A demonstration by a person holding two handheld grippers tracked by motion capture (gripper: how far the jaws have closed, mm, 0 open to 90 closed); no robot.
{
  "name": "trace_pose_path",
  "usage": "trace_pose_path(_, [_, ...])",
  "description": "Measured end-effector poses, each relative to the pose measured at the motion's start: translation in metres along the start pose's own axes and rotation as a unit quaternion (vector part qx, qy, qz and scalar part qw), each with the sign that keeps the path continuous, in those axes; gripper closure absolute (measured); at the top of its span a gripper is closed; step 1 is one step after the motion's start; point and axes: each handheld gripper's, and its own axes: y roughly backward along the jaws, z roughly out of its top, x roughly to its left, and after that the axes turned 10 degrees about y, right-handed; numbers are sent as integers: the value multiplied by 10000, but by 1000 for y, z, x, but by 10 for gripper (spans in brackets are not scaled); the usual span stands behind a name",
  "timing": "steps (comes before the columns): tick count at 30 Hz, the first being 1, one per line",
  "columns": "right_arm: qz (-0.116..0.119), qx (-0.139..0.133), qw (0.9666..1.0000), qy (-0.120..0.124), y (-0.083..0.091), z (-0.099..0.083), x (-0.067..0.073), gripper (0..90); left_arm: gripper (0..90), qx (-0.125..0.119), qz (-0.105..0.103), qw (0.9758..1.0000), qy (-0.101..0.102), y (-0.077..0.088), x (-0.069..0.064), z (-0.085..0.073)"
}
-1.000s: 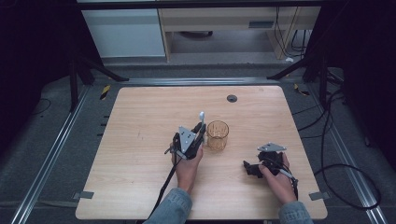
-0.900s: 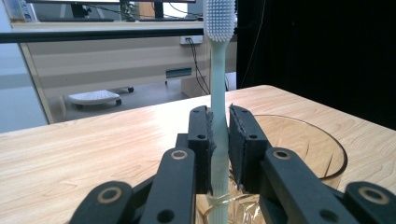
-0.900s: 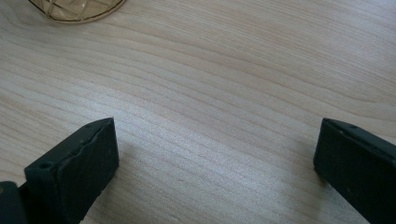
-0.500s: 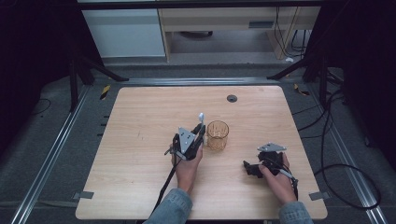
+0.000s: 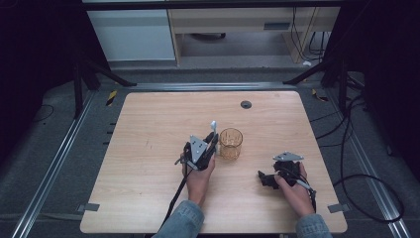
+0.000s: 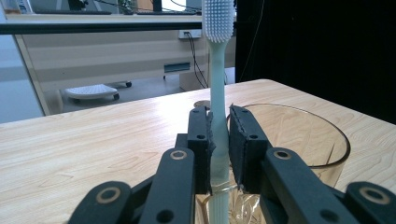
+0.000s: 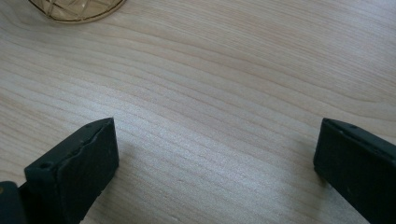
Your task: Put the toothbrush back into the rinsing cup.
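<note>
My left gripper (image 5: 212, 141) (image 6: 220, 140) is shut on the pale green handle of a toothbrush (image 6: 218, 93) (image 5: 213, 127), which stands upright with its white bristles at the top. Just right of it stands an amber glass cup (image 5: 231, 143) (image 6: 299, 140), and in the left gripper view the toothbrush's lower end shows against its rim. My right gripper (image 5: 262, 178) (image 7: 215, 163) rests low near the table's front right, open, with bare wood between its jaws. The cup's base (image 7: 77, 9) sits at the top left of the right gripper view.
The wooden table (image 5: 148, 124) has a small dark round grommet (image 5: 246, 104) near its far edge. Metal rails run along both sides, and cables lie on the floor at the right (image 5: 366, 163). A white cabinet and a desk stand beyond the table.
</note>
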Motion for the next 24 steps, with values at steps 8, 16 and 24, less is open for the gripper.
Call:
trace_pose_path(8, [3, 1, 10000, -6, 0, 0, 0, 4, 777, 77, 6, 10000, 62, 0, 1, 1])
trace_pose_path(16, [2, 0, 10000, -12, 0, 0, 0, 4, 758, 158, -28, 9998, 70, -1, 1, 2])
trace_pose_path(24, [2, 0, 10000, -9, 0, 0, 0, 4, 679, 168, -88, 9998, 80, 5, 2, 8])
